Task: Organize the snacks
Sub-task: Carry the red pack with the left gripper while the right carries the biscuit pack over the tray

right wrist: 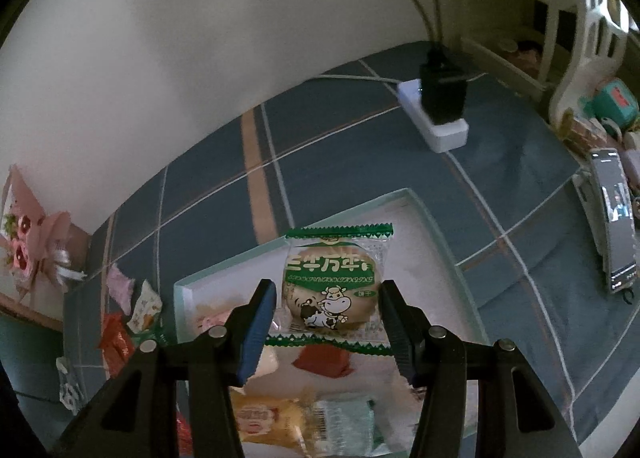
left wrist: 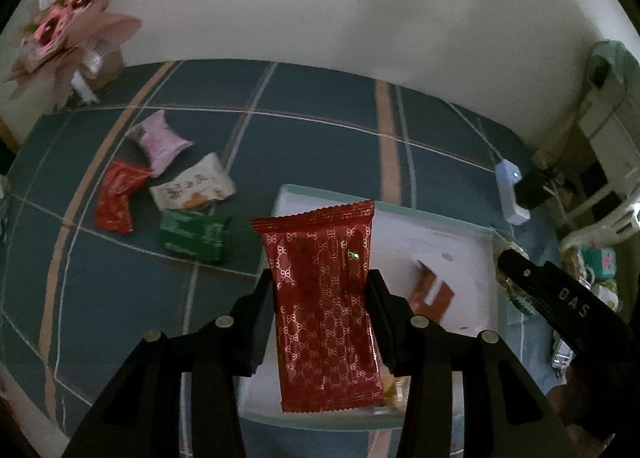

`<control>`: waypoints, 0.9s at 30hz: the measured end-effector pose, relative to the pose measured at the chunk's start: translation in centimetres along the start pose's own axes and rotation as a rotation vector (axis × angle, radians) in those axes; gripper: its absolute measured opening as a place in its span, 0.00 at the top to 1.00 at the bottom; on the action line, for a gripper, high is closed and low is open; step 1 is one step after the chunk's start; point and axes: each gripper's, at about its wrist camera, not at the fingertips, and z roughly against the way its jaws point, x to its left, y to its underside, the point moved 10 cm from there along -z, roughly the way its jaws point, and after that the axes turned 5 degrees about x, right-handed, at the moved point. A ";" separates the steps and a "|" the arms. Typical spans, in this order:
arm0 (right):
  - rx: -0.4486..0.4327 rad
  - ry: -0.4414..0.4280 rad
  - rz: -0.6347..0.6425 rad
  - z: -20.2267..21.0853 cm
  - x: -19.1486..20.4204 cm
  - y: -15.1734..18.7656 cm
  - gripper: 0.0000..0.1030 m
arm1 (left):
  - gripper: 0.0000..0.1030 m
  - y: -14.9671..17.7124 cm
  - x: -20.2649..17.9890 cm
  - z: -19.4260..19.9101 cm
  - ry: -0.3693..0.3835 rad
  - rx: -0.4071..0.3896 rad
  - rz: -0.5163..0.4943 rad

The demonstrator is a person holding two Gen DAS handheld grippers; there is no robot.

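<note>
My left gripper (left wrist: 320, 290) is shut on a long red patterned snack packet (left wrist: 324, 306), held above the white tray (left wrist: 460, 242). The other gripper's black body (left wrist: 560, 298) shows at the right of that view. My right gripper (right wrist: 327, 298) is shut on a round biscuit pack with green zigzag ends and a cow drawing (right wrist: 332, 290), over the same white tray (right wrist: 424, 258). In the tray lie a small red snack (right wrist: 322, 362), a yellow packet (right wrist: 264, 414) and a pale green packet (right wrist: 348, 418). On the cloth sit a pink packet (left wrist: 158, 140), red packet (left wrist: 116, 198), white packet (left wrist: 192, 188) and green packet (left wrist: 192, 236).
A blue checked cloth (left wrist: 320, 118) covers the table against a white wall. A pink bouquet (left wrist: 68, 30) stands at the back left. A white power strip with a black plug (right wrist: 438, 110) lies at the back right. A phone (right wrist: 614, 218) rests near the right edge.
</note>
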 end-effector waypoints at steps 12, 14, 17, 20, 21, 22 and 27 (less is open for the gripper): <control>-0.001 -0.010 -0.037 0.4 -3.0 -0.6 0.45 | 0.55 0.0 -4.9 -2.7 0.018 0.008 -0.091; 0.009 -0.018 -0.031 -0.1 -2.9 -0.5 0.45 | 0.55 -0.1 -5.2 -3.6 0.016 0.014 -0.100; 0.037 -0.029 -0.019 -1.6 -2.4 0.0 0.45 | 0.55 -0.2 -5.0 -4.7 0.026 0.025 -0.076; 0.066 -0.021 -0.021 -3.0 -2.4 0.6 0.45 | 0.55 -0.3 -5.0 -6.0 0.031 0.033 -0.076; 0.073 -0.019 -0.021 -3.4 -2.4 0.7 0.45 | 0.55 -0.3 -5.0 -6.3 0.032 0.036 -0.077; 0.082 -0.020 -0.024 -3.7 -2.4 0.9 0.45 | 0.55 -0.3 -5.1 -6.7 0.038 0.039 -0.076; 0.098 -0.014 -0.040 -4.4 -2.7 1.3 0.45 | 0.55 -0.5 -5.5 -7.4 0.060 0.028 -0.063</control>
